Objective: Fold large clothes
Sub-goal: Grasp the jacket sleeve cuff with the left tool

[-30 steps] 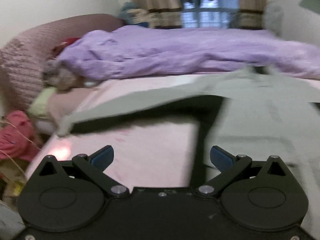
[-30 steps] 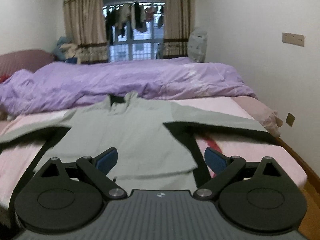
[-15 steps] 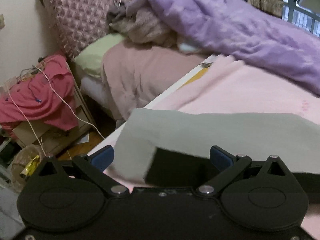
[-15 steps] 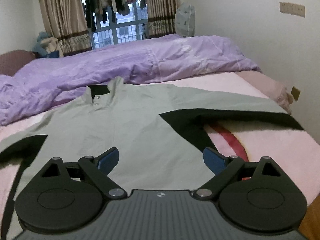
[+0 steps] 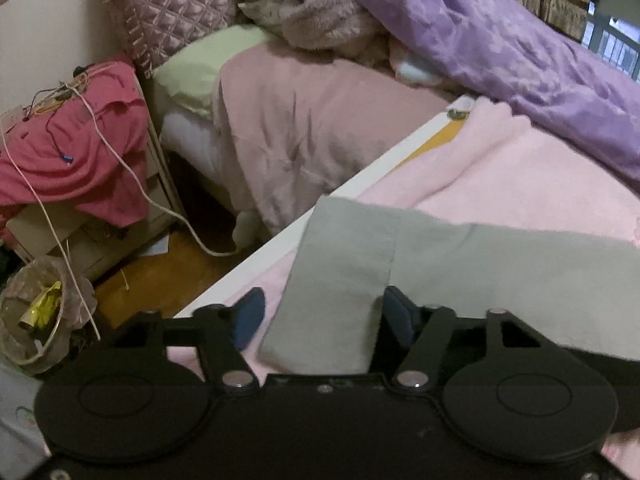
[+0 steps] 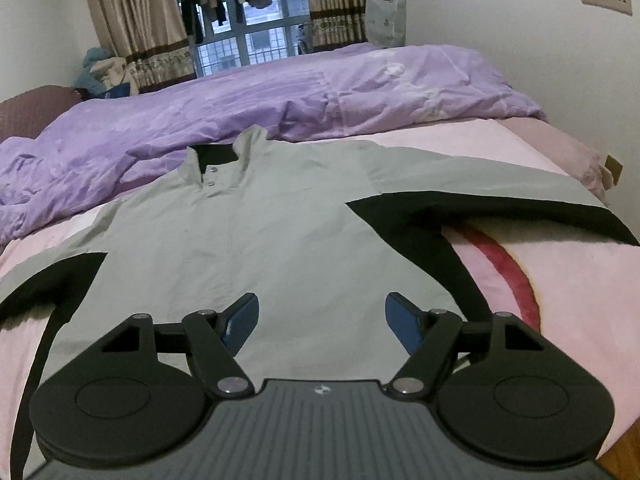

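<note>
A grey-green jacket (image 6: 280, 232) with black underarm panels lies face up on the pink blanket (image 6: 560, 288), collar toward the purple duvet, both sleeves spread out. Its left sleeve cuff (image 5: 340, 280) ends near the bed's edge. My left gripper (image 5: 323, 317) straddles that cuff with its jaws closing; the blue pads (image 5: 248, 318) stand either side of the cloth and do not pinch it. My right gripper (image 6: 322, 320) hovers over the jacket's lower front, jaws closing too, the cloth lying below them and no fold caught between.
A purple duvet (image 6: 280, 92) is heaped along the far side of the bed. Past the white bed edge (image 5: 320, 216) are a bedside cabinet draped in red cloth (image 5: 68, 160), a white cable (image 5: 160, 208) and a small bin (image 5: 36, 320). A wall (image 6: 520, 40) runs along the right.
My left gripper swung left along the sleeve to its cuff at the bed edge and its jaws narrowed. My right gripper came lower and nearer the jacket's front, jaws slightly narrower.
</note>
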Tool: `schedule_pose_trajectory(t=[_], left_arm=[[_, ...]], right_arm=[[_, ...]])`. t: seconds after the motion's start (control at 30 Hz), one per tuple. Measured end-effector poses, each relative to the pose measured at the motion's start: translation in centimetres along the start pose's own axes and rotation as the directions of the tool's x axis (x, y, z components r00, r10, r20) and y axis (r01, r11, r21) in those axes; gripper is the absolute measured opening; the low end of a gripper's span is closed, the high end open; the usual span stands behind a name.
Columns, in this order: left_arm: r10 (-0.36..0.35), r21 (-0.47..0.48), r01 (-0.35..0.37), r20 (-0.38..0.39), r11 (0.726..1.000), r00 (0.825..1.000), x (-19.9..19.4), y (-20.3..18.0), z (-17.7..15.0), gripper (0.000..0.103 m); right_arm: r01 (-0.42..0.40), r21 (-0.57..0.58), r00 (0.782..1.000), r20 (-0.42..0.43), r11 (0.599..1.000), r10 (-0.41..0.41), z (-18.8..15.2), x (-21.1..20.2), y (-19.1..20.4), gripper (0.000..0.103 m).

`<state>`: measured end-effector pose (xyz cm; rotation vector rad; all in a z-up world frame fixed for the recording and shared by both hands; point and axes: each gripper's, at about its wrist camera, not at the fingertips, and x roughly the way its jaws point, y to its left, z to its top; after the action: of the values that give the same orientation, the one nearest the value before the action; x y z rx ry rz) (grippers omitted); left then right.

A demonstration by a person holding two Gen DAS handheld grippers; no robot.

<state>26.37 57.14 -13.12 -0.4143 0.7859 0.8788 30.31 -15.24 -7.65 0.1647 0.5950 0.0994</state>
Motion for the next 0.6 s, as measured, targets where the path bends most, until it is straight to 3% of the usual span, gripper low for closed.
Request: schedule_pose_trajectory(t=[0.07, 0.13, 0.17, 0.2, 0.27, 0.33, 0.43, 0.47, 0.53, 0.57, 0.6], left_arm=[[-0.027, 0.018, 0.027, -0.007, 0.999, 1.000, 0.1, 0.0, -0.4, 0.067], [-0.076, 0.033, 0.077, -0.022, 0.996, 0.997, 0.5, 0.0, -0.7, 0.082], [-0.120, 0.033, 0.121, -0.034, 0.992, 0.992, 0.8, 0.1, -0.7, 0.103], [-0.170, 0.028, 0.171, -0.037, 0.985, 0.985, 1.2, 0.2, -0.8, 0.103], [-0.151, 0.046, 0.152, -0.028, 0.987, 0.988, 1.2, -0.3, -1.0, 0.103], [-0.147, 0.063, 0.147, -0.007, 0.987, 0.989, 1.0, -0.6, -1.0, 0.091], [-0.132, 0.024, 0.132, 0.018, 0.991, 0.991, 0.8, 0.5, -0.8, 0.057], [-0.150, -0.009, 0.150, 0.020, 0.989, 0.989, 0.7, 1.4, -0.6, 0.041], [-0.216, -0.075, 0.216, 0.007, 0.974, 0.976, 0.9, 2.8, -0.2, 0.027], [-0.236, -0.091, 0.235, 0.007, 0.968, 0.972, 0.8, 3.2, -0.2, 0.005], [-0.225, -0.086, 0.225, 0.008, 0.971, 0.974, 0.5, 3.2, -0.1, 0.004]], right_arm=[[-0.003, -0.008, 1.000, 0.002, 1.000, 0.003, 0.0, 0.0, 0.2, 0.085], [-0.001, -0.015, 1.000, -0.003, 1.000, 0.001, 0.1, 0.2, 0.5, 0.086], [0.000, -0.017, 1.000, -0.007, 1.000, 0.000, 0.1, 0.3, 0.6, 0.086], [0.002, -0.021, 1.000, -0.011, 1.000, -0.002, 0.2, 0.5, 0.6, 0.086], [0.016, -0.032, 1.000, -0.015, 0.999, -0.016, 0.3, 1.0, 0.5, 0.086], [0.063, -0.038, 0.998, -0.025, 0.997, -0.064, 0.5, 1.7, 0.0, 0.086], [0.112, -0.022, 0.993, -0.031, 0.993, -0.113, 0.7, 2.3, -1.1, 0.086], [0.118, -0.015, 0.992, -0.031, 0.993, -0.119, 0.7, 2.4, -1.5, 0.086], [0.131, -0.007, 0.991, -0.027, 0.991, -0.131, 0.7, 2.3, -2.2, 0.086], [0.140, -0.003, 0.990, -0.024, 0.990, -0.140, 0.8, 2.2, -2.5, 0.086], [0.147, 0.002, 0.989, -0.022, 0.989, -0.146, 0.8, 2.2, -2.7, 0.086]])
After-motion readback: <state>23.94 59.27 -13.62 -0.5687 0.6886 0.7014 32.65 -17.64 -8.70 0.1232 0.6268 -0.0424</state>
